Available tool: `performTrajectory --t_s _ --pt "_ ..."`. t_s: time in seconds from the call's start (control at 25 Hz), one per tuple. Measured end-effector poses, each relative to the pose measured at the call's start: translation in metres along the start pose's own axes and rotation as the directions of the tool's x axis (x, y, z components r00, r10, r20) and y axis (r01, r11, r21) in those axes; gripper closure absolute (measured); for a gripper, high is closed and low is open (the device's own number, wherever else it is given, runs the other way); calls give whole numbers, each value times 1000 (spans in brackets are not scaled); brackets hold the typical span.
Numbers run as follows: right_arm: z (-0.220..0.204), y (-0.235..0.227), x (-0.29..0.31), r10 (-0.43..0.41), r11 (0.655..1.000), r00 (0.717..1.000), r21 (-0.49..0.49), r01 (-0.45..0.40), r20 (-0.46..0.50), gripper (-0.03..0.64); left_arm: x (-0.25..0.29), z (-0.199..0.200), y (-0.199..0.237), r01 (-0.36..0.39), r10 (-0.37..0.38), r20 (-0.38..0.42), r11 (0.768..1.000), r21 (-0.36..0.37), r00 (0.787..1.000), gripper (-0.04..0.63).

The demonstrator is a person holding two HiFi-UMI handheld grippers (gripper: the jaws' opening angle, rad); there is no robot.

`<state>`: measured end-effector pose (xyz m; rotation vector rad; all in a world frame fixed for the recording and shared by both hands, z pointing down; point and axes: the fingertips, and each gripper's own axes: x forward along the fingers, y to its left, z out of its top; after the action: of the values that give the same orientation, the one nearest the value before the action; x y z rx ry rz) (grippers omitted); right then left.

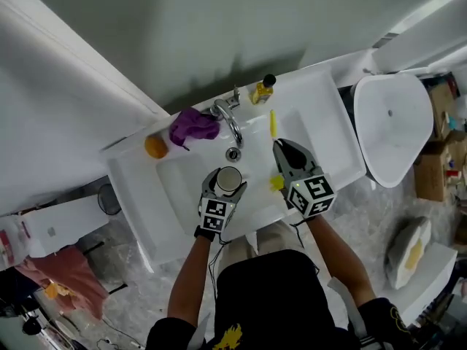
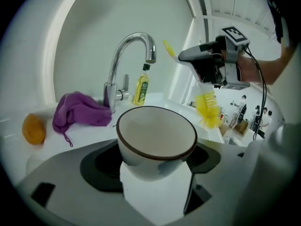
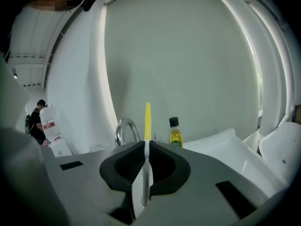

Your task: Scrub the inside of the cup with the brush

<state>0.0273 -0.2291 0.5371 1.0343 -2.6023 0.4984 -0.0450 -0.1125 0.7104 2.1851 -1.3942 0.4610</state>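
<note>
Furthest left of the left gripper [image 1: 225,192], 1 orange round object [image 1: 155,146] is seen on the sink ledge [image 1: 128,168], with 1 purple cloth [image 1: 193,126] next to it and 1 chrome faucet [image 1: 228,119] ahead of the jaws. The white cup [image 2: 156,135] with the brown rim is clamped between the widely spread jaws of the left gripper, mouth upward and tipped slightly away, above the basin. Its inside looks bare; no foam or water can be made out.

To the right of that gripper, the brush [image 2: 207,108] is pinched by its white handle in the narrowly closed jaws of the right gripper [image 1: 283,150]. The yellow handle tip projects ahead of those jaws, and the yellow bristles hang beneath them, beside the cup and outside it. 1 yellow soap bottle [image 1: 263,90] stands on the ledge beyond the right gripper.

Both tools appear to be picked up and raised. The scrubbing itself is judged not yet begun, since the bristles have to be brought into the cup.

Counted: 1 cup, 1 brush, 2 grippers.
</note>
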Motion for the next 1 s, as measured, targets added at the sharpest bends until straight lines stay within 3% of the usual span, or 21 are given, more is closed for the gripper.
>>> performTrajectory --t_s 0.16,0.28,0.48,0.6,0.8,1.0 --pt "78 31 -33 62 998 989 -31 -59 135 565 -13 49 -26 37 -39 17 995 97 999 184" --pt "131 58 -54 134 991 963 -56 -124 233 566 -26 83 -37 62 -66 29 989 133 997 184" --pt "202 96 -78 251 968 887 -90 -234 388 566 -55 143 -50 94 -99 32 988 122 995 184" --pt "237 117 -96 305 952 835 -154 -264 457 566 -67 160 -54 90 -91 4 991 99 996 184" --pt "258 135 -107 354 935 787 -184 -302 506 566 -69 175 -59 99 -99 -2 991 86 995 184" --pt "243 149 -94 392 920 780 -197 -339 488 566 -70 186 -68 124 -122 -29 989 79 992 184"
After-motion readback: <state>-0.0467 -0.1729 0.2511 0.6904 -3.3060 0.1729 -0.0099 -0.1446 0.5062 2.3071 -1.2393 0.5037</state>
